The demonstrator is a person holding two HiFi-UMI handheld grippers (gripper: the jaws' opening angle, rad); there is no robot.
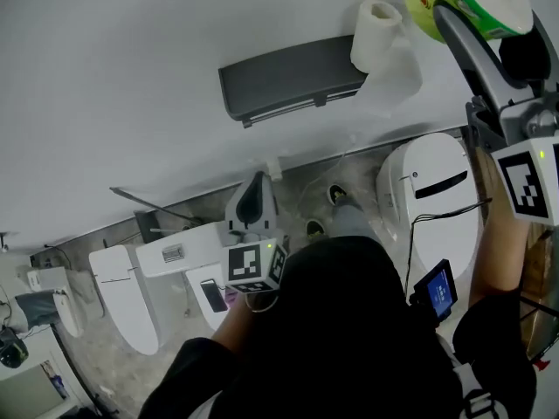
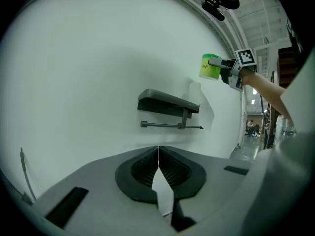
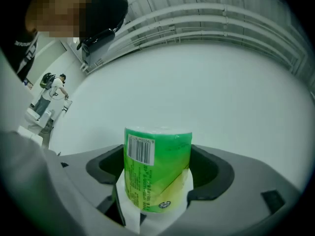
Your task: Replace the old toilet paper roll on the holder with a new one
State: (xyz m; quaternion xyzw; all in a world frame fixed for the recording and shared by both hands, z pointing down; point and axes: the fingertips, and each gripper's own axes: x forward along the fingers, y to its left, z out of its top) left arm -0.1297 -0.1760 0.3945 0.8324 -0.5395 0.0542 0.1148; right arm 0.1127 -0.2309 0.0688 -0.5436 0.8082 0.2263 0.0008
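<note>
The right gripper (image 3: pixel 156 181) is clamped on a green plastic-wrapped toilet paper roll (image 3: pixel 160 156) — barcode label up, small print unreadable. The left gripper (image 2: pixel 158 168) has its jaws together, empty; ahead of it is the dark grey wall holder (image 2: pixel 167 102) — a white paper roll (image 2: pixel 195 90) stands on its right end.

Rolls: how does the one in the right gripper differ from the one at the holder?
The gripped roll has green barcoded wrapping; the holder roll is bare white. The gripped roll is clamped in the right gripper; the holder roll stands at the shelf's right end, a sheet hanging. Both are upright.
</note>
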